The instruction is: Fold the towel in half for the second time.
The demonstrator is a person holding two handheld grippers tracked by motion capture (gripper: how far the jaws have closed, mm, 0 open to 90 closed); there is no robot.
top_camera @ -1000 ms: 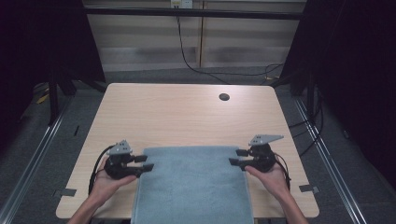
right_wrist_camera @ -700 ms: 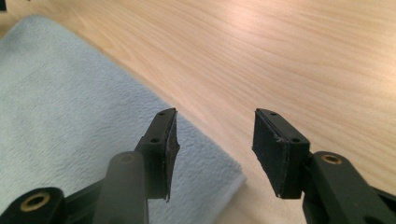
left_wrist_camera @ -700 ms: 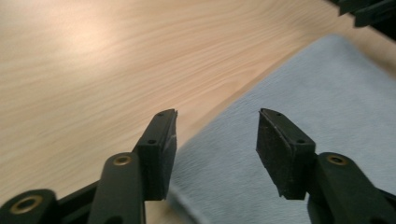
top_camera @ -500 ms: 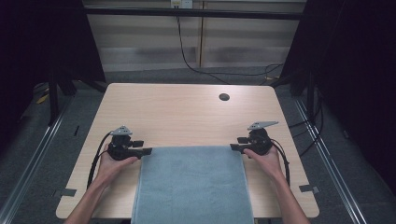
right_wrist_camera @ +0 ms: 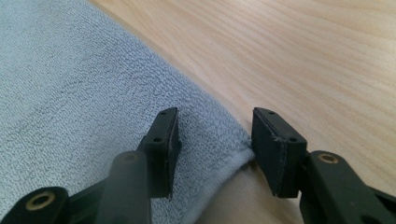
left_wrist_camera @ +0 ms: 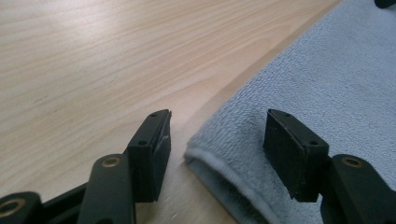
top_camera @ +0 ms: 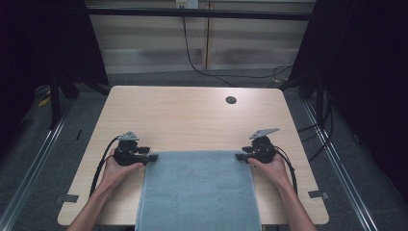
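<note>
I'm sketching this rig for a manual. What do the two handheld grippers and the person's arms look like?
The left gripper and right gripper are black, each topped by a grey three-cornered plate, with a black cable looping back from it. Their fingers are flat, black, rectangular pads with small screw holes, on black links with brass-coloured pivot bushings. The person's forearms are bare: no sleeves or gloves to be seen.

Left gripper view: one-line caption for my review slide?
Open left gripper straddling the grey towel's corner on the wooden table, fingers not pressing it.

Light wood table (top_camera: pixel 192 120) (round hole near far edge); grey towel (top_camera: pixel 199 192) flat, overhanging near edge.
</note>
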